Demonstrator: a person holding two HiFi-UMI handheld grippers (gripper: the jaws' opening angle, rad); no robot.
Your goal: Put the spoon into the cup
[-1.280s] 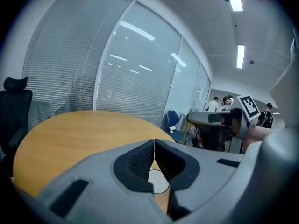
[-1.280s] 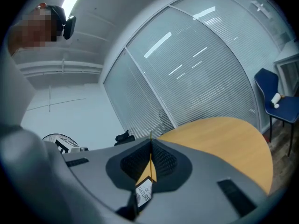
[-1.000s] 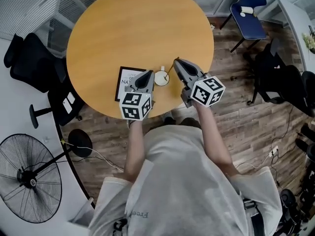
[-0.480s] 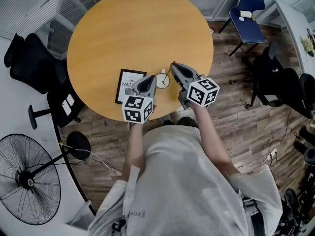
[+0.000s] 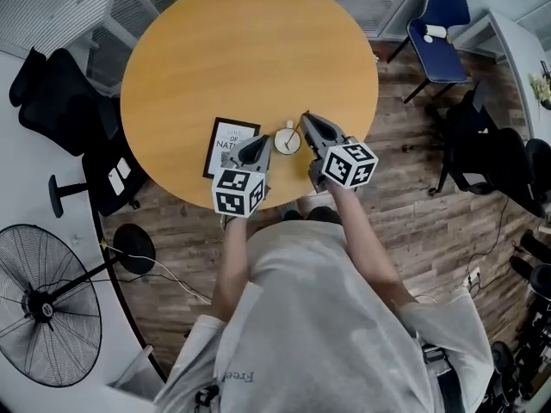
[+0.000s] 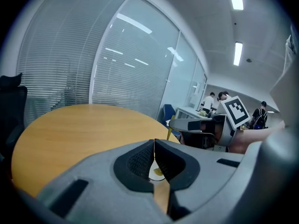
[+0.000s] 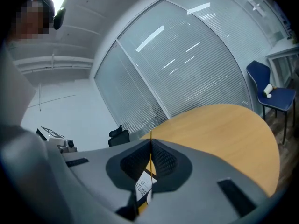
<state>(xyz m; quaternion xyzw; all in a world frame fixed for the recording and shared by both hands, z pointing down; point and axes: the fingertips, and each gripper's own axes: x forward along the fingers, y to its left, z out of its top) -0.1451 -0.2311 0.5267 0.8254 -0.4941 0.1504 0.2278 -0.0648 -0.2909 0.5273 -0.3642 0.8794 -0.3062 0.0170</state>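
Note:
A small white cup stands near the front edge of the round wooden table. My right gripper hovers just right of and beyond the cup, shut on a thin yellow spoon that slants down toward the cup's rim. In the right gripper view the spoon runs as a thin line between the closed jaws of the right gripper. My left gripper sits just left of the cup, shut with nothing in it. In the left gripper view the cup peeks out below the left gripper, with the spoon beyond.
A framed printed card lies on the table left of the left gripper. Black office chairs stand at the left, a blue chair at the upper right, and a floor fan at the lower left. People stand far back in the left gripper view.
The right gripper with the spoon has edged slightly closer to the cup. The left gripper has hardly moved.

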